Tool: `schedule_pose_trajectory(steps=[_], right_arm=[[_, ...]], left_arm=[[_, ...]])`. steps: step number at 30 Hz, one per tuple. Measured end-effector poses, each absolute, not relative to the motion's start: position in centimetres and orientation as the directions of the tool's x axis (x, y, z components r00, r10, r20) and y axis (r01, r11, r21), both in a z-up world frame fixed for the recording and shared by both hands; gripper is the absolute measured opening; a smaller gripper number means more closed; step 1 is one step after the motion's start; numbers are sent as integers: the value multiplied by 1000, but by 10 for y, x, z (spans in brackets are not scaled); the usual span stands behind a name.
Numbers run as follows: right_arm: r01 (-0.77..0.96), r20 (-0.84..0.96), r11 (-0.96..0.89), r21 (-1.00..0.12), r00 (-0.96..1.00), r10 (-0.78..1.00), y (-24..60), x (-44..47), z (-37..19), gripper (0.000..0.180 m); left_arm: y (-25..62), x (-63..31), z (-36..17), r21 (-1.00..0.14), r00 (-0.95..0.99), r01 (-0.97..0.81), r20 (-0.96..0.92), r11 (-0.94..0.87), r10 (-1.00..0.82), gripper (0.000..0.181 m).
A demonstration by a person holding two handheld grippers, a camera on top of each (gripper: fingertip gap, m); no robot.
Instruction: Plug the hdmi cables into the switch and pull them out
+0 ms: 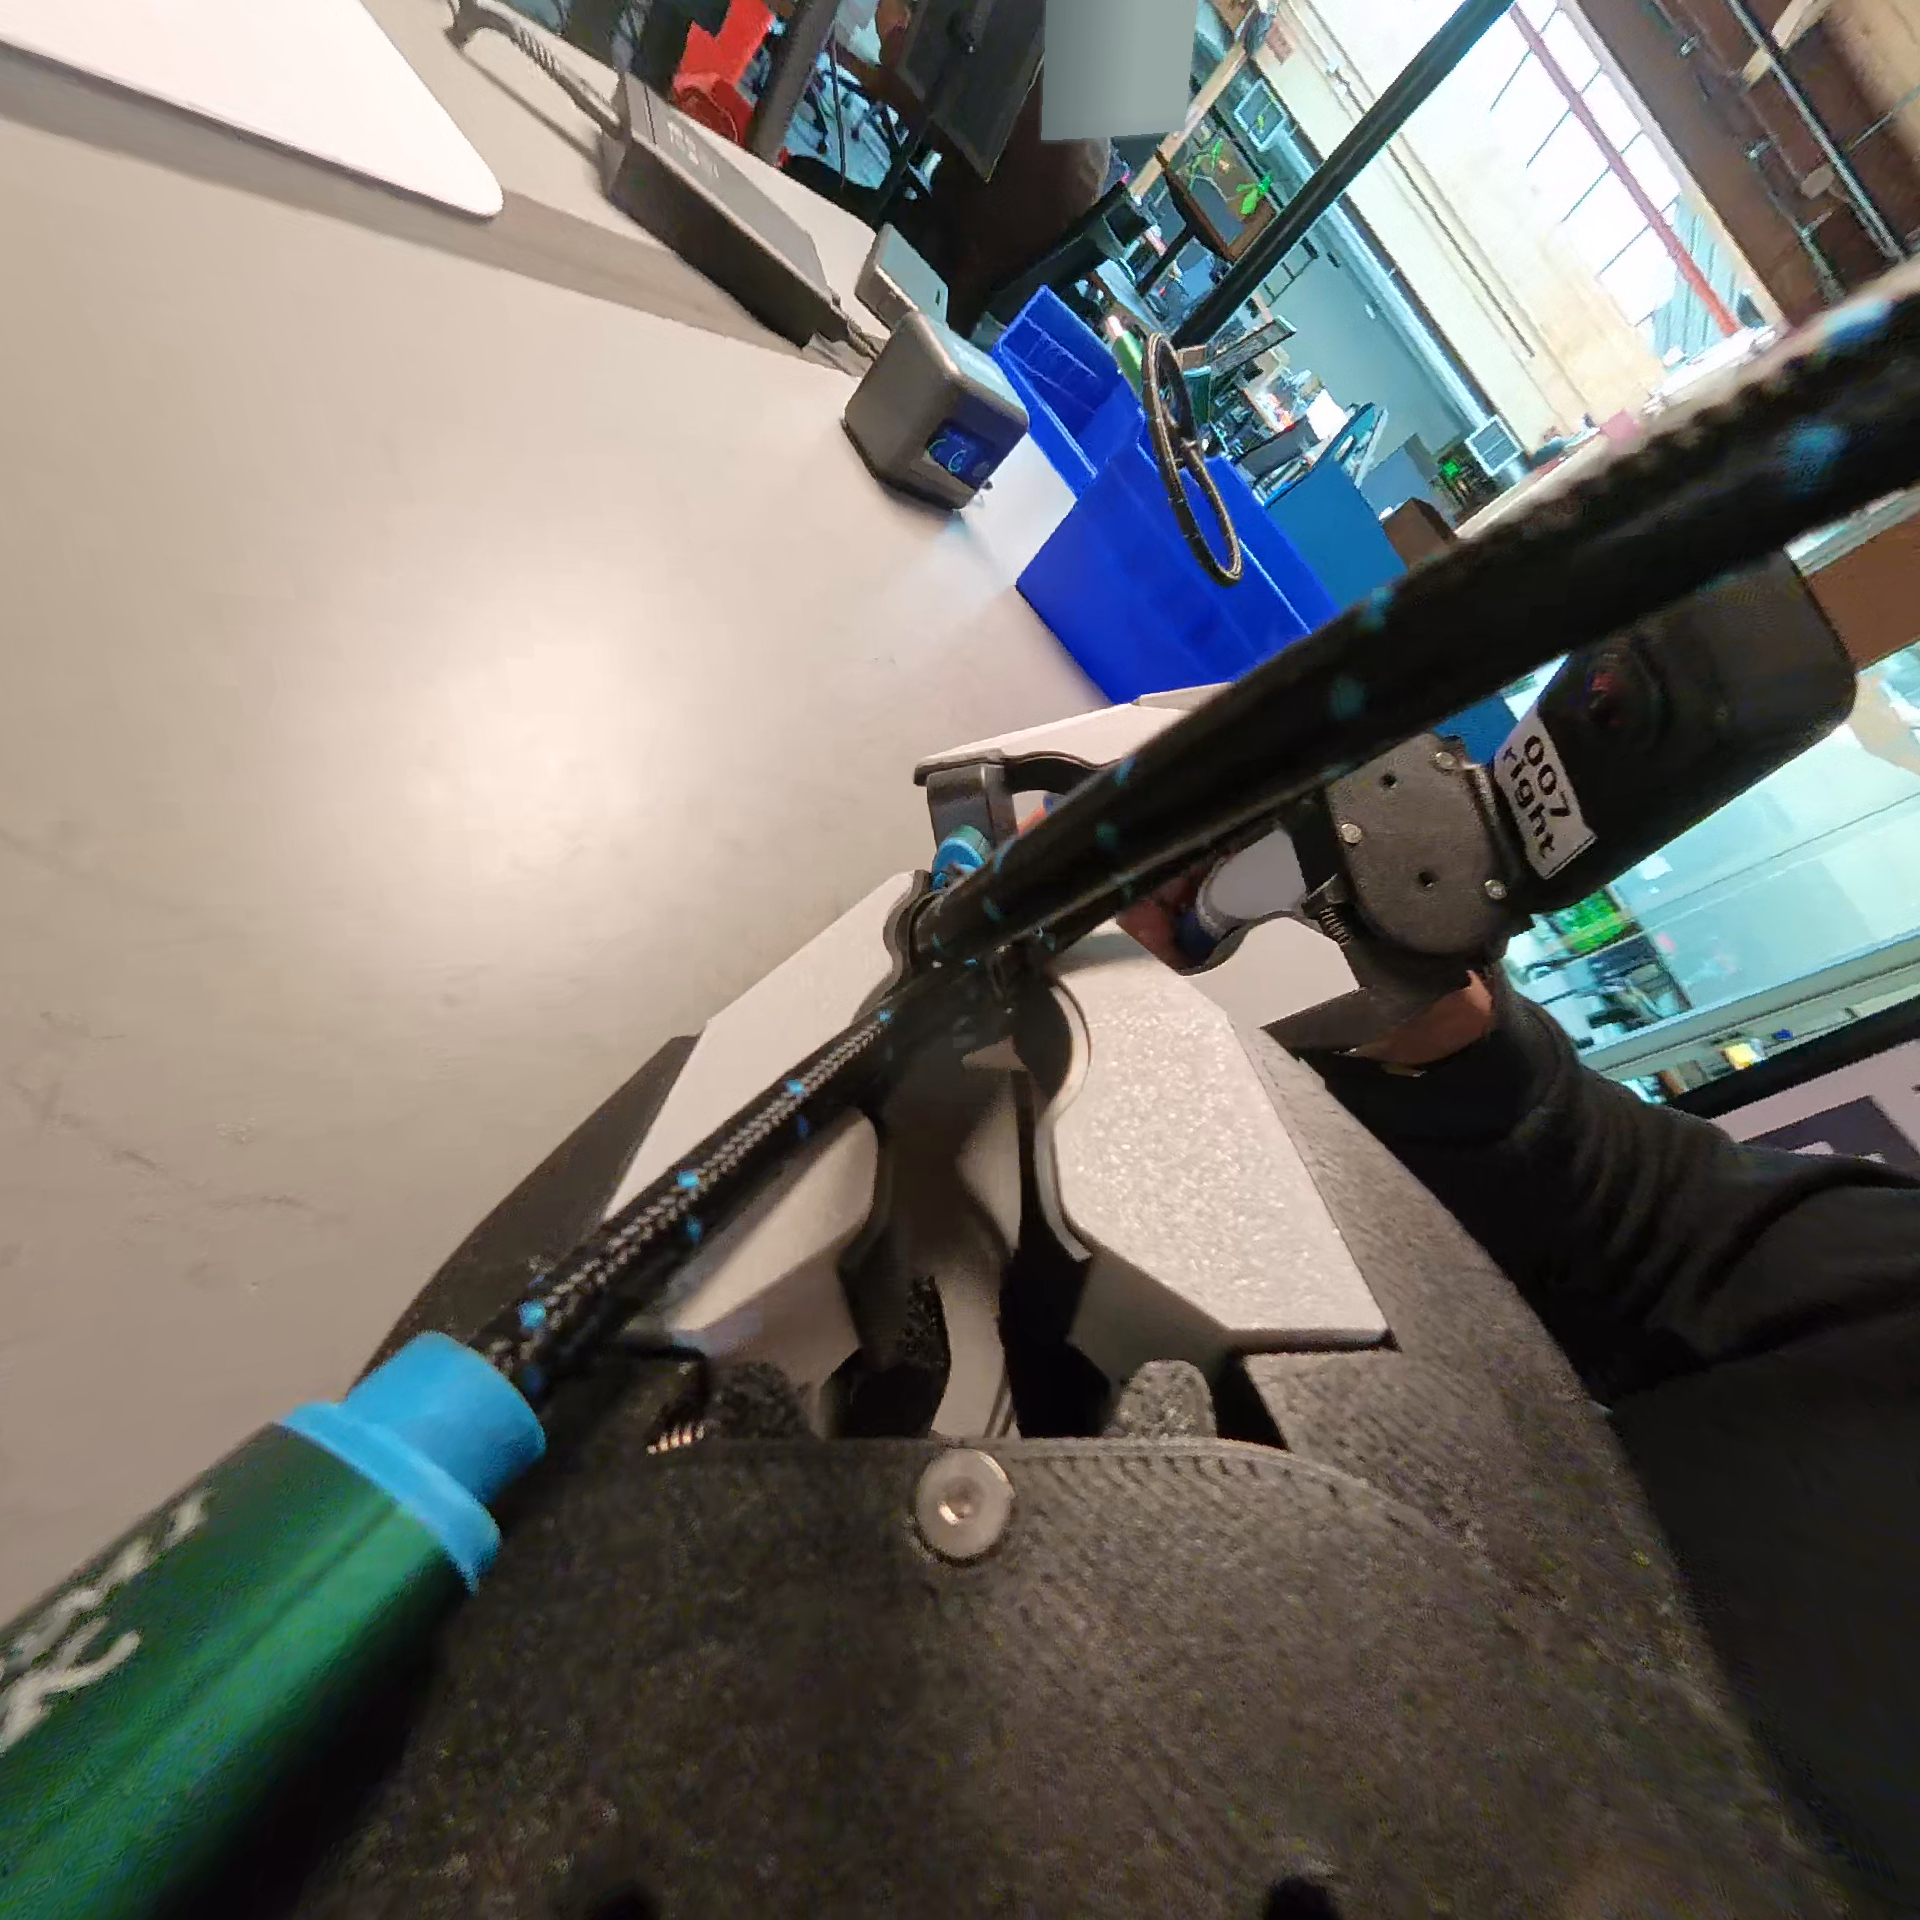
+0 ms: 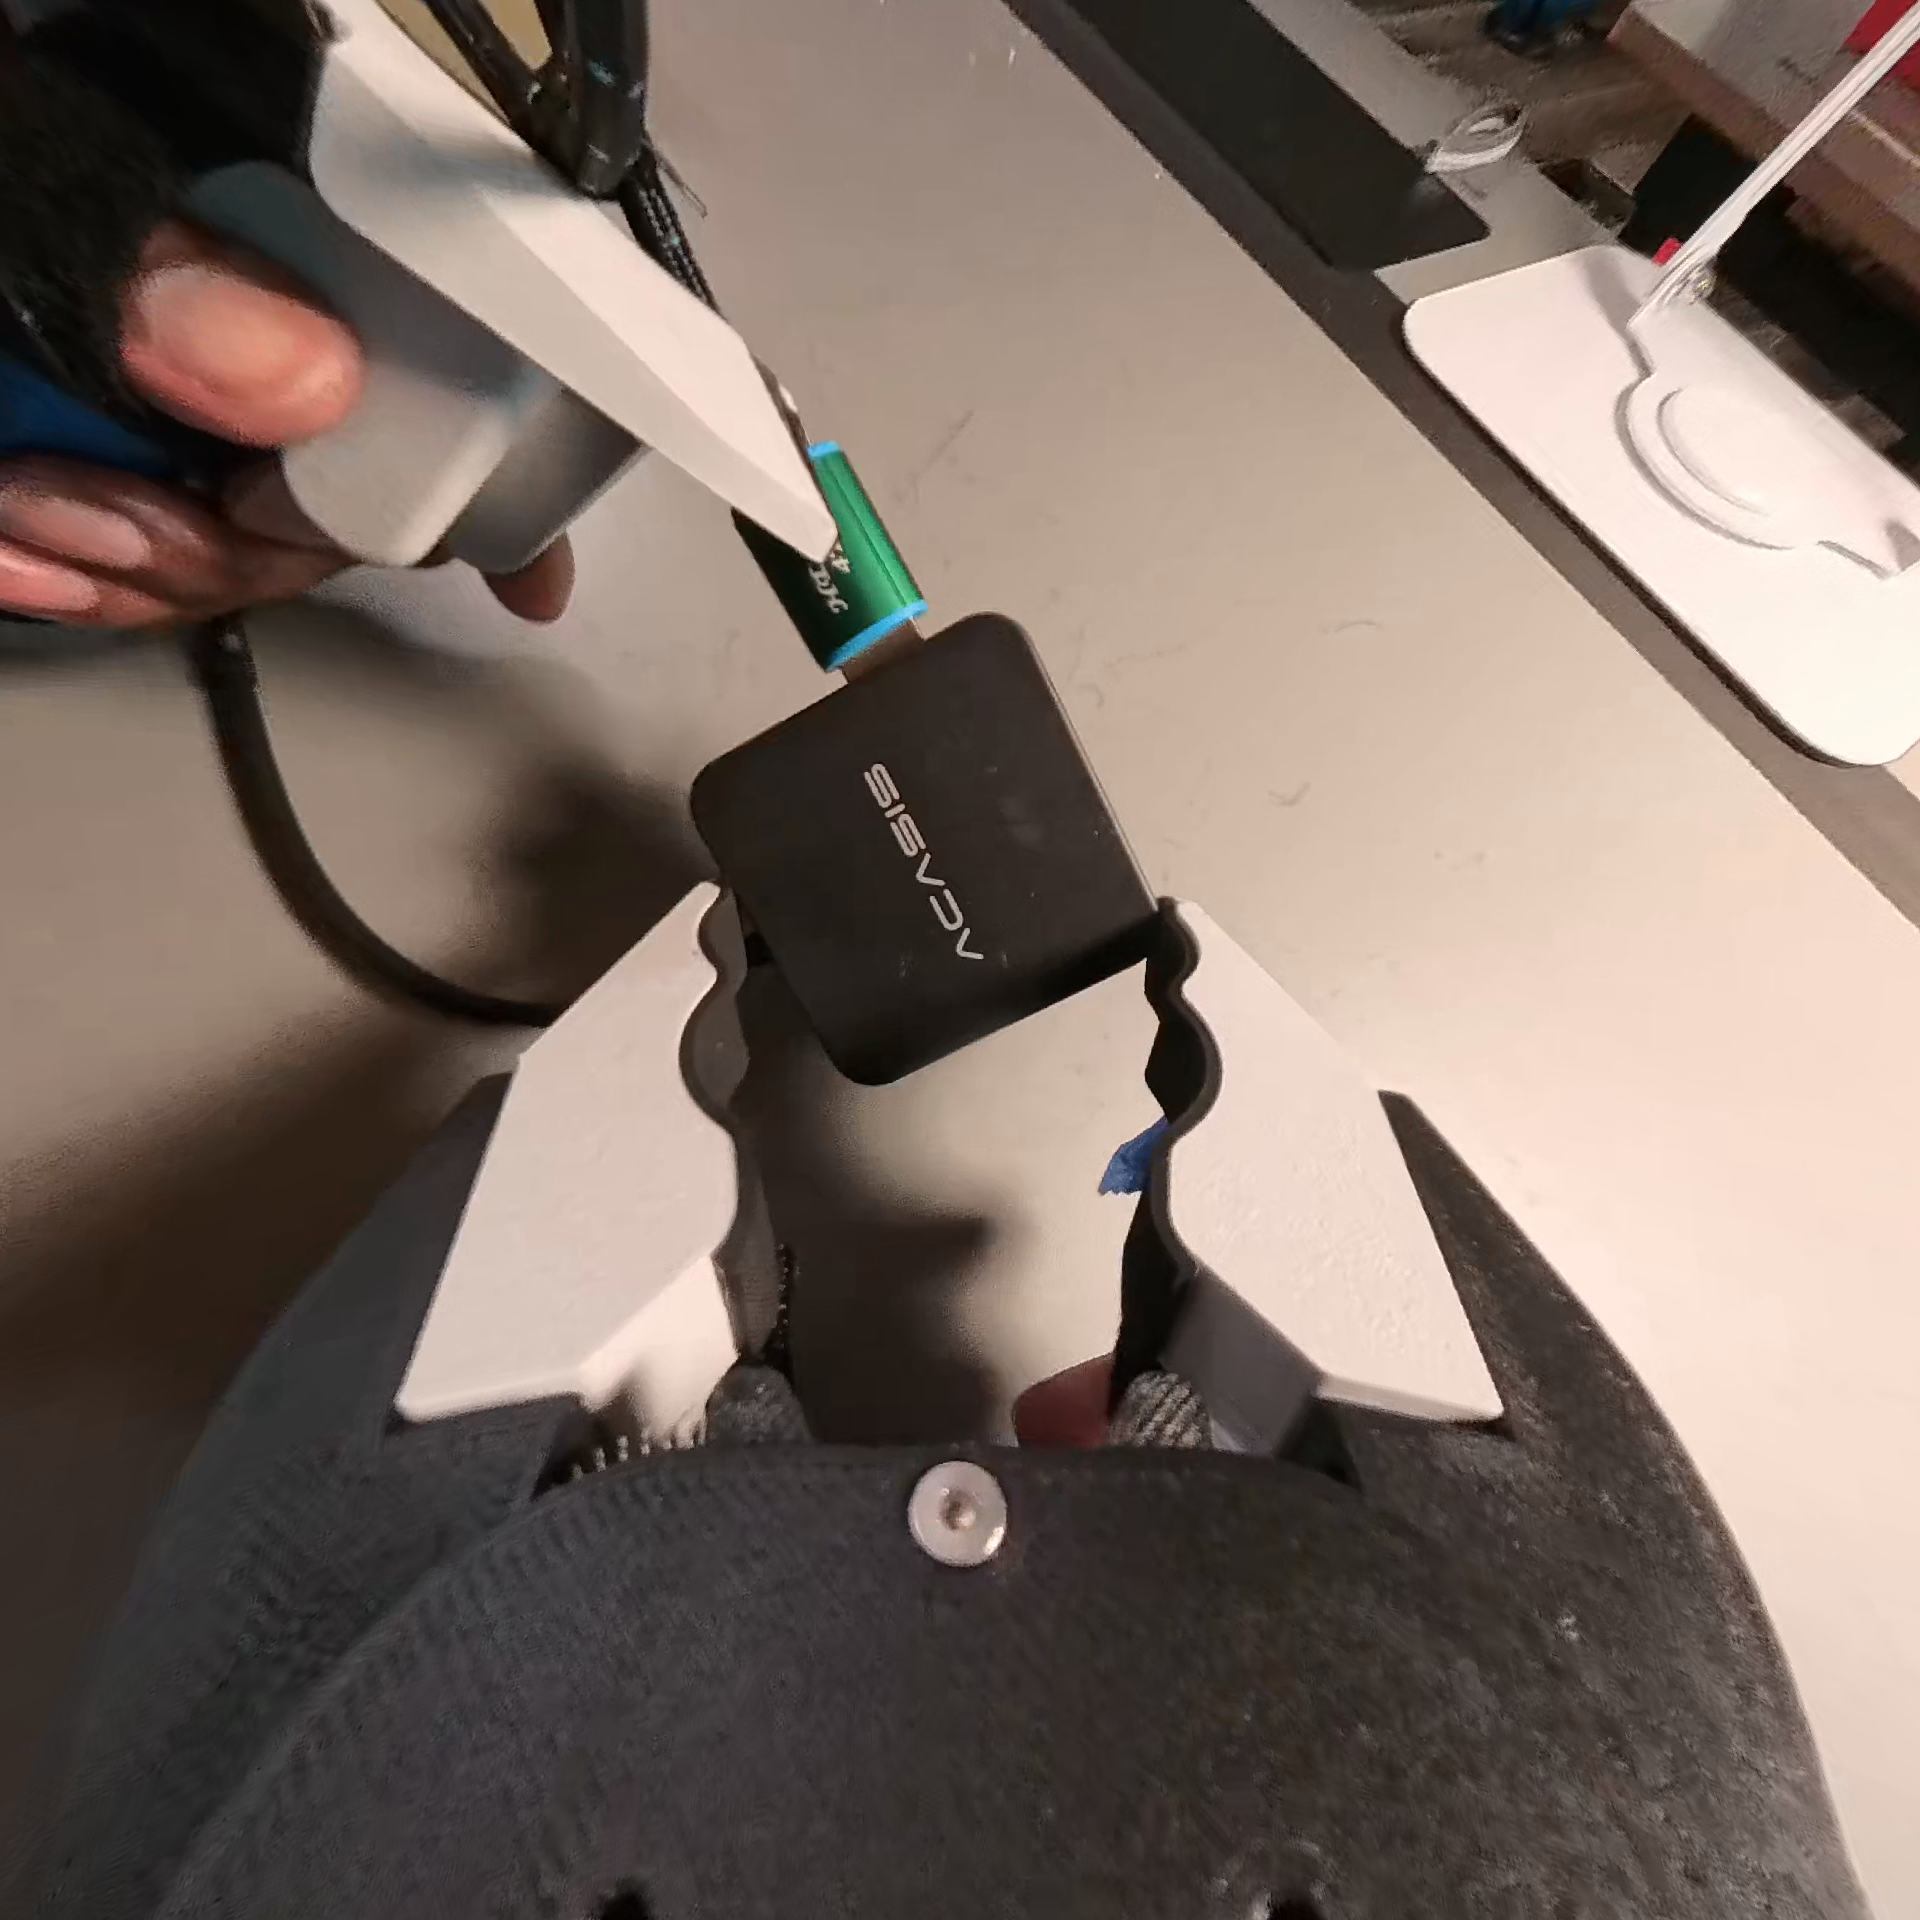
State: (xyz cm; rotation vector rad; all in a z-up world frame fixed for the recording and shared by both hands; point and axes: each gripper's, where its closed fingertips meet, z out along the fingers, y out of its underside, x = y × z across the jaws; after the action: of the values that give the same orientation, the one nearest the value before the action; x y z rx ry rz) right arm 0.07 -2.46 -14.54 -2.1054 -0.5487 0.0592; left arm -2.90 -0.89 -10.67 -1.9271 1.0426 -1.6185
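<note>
Both hand-held grippers point(image 2: 951, 935) clamped, angled tablewards.

You see a black box point(image 2: 925, 852), a green plug point(image 2: 857, 566) with blue ends, a black cord point(image 1: 1143, 842) with blue specks, and a blue bin point(image 1: 1132, 551).

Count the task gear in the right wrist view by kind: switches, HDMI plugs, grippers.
Black switch: 1
Green HDMI plug: 1
Grippers: 2, the right gripper and the left gripper
Total: 4
</note>
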Motion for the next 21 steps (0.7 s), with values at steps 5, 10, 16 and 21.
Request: schedule_pose_trajectory(steps=[5,10,16,21], right_arm=[[339,151,-452,-825,903,401,-25,-1,-141,79],[390,206,-399,-830,879,430,-27,-3,-134,79],[385,207,-395,-834,882,424,-26,-3,-135,79],[392,220,-331,-859,864,452,-26,-4,-128,80]], left_arm=[[-11,-29,-103,-760,45,-274,602,-590,-797,16],[-17,-30,-98,-758,-9,-298,610,-580,-793,17],[-16,-29,-99,-753,-7,-283,621,-594,-784,17],[-15,-30,-96,-710,-44,-280,682,-646,-730,16]])
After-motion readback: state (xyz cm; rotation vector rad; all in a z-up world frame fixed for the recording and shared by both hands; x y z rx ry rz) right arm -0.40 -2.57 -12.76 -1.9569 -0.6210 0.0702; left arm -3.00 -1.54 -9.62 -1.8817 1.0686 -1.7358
